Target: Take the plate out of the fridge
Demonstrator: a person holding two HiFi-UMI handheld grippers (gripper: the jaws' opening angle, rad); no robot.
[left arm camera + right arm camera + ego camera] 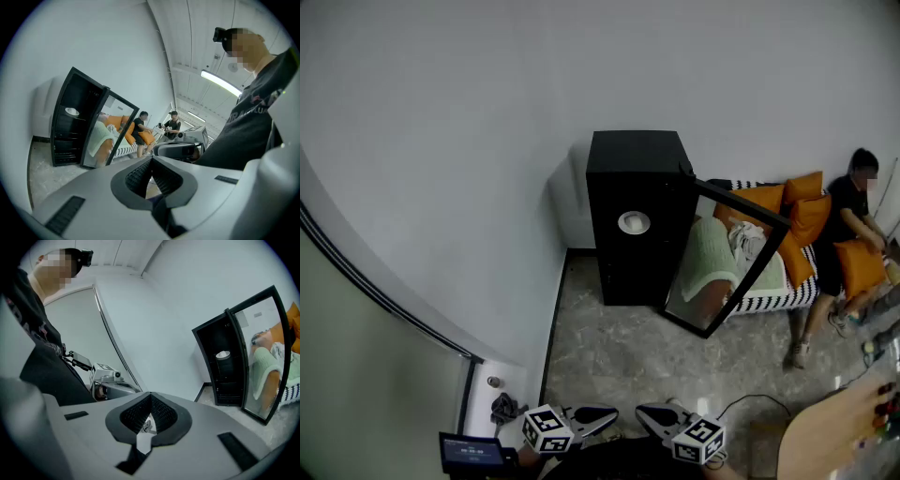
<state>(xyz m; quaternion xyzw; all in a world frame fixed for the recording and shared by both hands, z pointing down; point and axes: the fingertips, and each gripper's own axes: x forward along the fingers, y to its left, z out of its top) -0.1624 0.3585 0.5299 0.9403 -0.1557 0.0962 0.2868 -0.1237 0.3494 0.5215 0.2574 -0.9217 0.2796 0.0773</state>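
Note:
A tall black fridge (633, 164) stands against the back wall with its glass door (727, 267) swung open to the right. A white plate (634, 222) rests on an upper shelf inside; it also shows in the left gripper view as the plate (71, 111) and in the right gripper view as the plate (222, 354). Both grippers hang low at the near edge, far from the fridge, tips facing each other. My left gripper (602, 415) (151, 163) is shut and empty. My right gripper (651, 415) (150, 398) is shut too, holding nothing.
A person (848, 220) sits on a striped sofa (773, 298) with orange cushions (802, 220) to the right of the fridge. A wooden table (830, 436) fills the near right corner. A cable (750, 401) lies on the marbled floor. A small screen (471, 452) sits near left.

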